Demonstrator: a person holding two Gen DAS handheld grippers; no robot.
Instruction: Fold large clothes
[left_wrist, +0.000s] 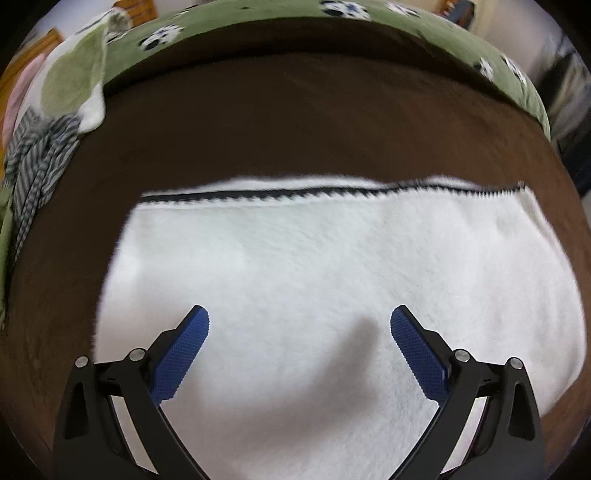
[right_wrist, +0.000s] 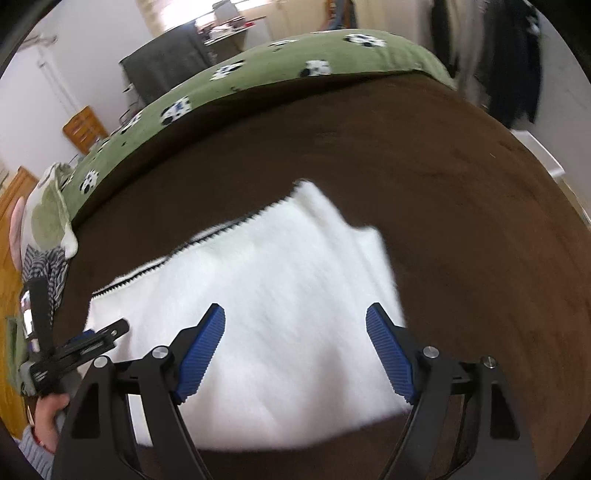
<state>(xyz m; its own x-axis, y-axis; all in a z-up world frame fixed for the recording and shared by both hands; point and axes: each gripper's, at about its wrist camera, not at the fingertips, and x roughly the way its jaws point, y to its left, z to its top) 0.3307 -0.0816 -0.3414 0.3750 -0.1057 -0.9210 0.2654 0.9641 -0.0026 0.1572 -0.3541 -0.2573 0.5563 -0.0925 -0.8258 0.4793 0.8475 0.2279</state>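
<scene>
A white fluffy garment (left_wrist: 332, 266) lies folded flat on a dark brown blanket (left_wrist: 295, 125); a dark zigzag trim runs along its far edge. It also shows in the right wrist view (right_wrist: 280, 280). My left gripper (left_wrist: 300, 317) is open and empty, hovering over the garment's near part. My right gripper (right_wrist: 295, 317) is open and empty above the garment's near right part. The left gripper's body and the hand holding it (right_wrist: 48, 410) show at the left edge of the right wrist view.
A green bedcover with black-and-white patches (left_wrist: 280, 33) lies beyond the brown blanket (right_wrist: 461, 206). A striped grey cloth (left_wrist: 40, 155) and a green-white cloth (left_wrist: 74, 77) lie at the left. Wooden furniture (right_wrist: 83, 127) and hanging dark clothes (right_wrist: 517, 59) stand behind.
</scene>
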